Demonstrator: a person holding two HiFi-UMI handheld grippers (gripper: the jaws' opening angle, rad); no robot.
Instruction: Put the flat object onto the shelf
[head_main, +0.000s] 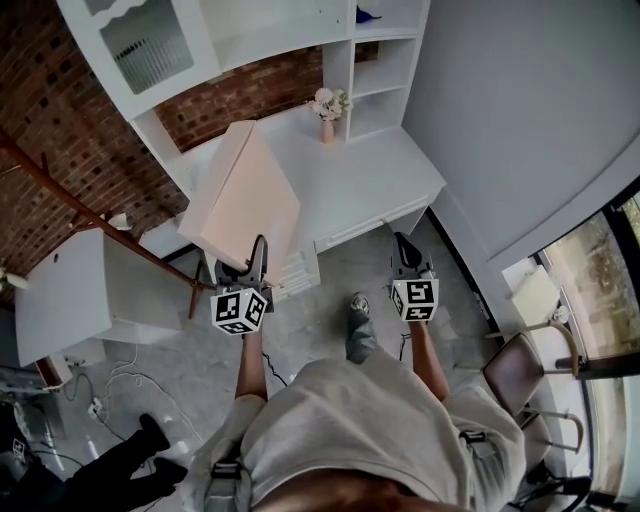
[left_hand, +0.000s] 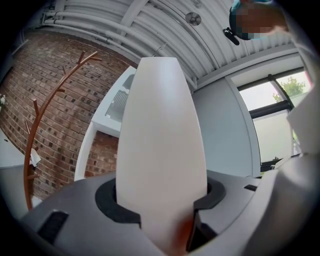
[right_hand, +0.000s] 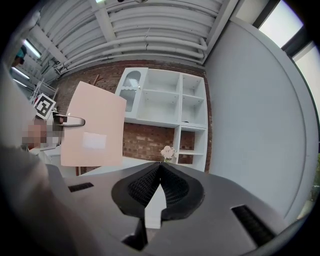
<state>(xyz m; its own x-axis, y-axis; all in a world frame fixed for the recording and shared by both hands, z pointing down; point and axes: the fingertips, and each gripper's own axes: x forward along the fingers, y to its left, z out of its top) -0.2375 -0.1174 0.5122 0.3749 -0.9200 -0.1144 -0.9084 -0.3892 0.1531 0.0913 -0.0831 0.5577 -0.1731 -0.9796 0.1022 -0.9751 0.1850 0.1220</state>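
The left gripper (head_main: 244, 267) has its jaws clamped on the one board's (head_main: 245, 195) lower edge, raised before the desk's (head_main: 375, 175) left end. The right gripper (right_hand: 160, 167) has its jaws together, empty. One flower vase (head_main: 328, 108) stands at the desk's back edge by the shelf (head_main: 385, 65). Brick wall (head_main: 60, 95), grey floor (head_main: 330, 300).

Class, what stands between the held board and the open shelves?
A vase of flowers on the desk, clear in the head view.

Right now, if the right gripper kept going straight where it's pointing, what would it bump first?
Probably the white desk, near the vase of flowers: the right gripper, shut and empty, aims there. Depth is unclear, but nothing shows in between.
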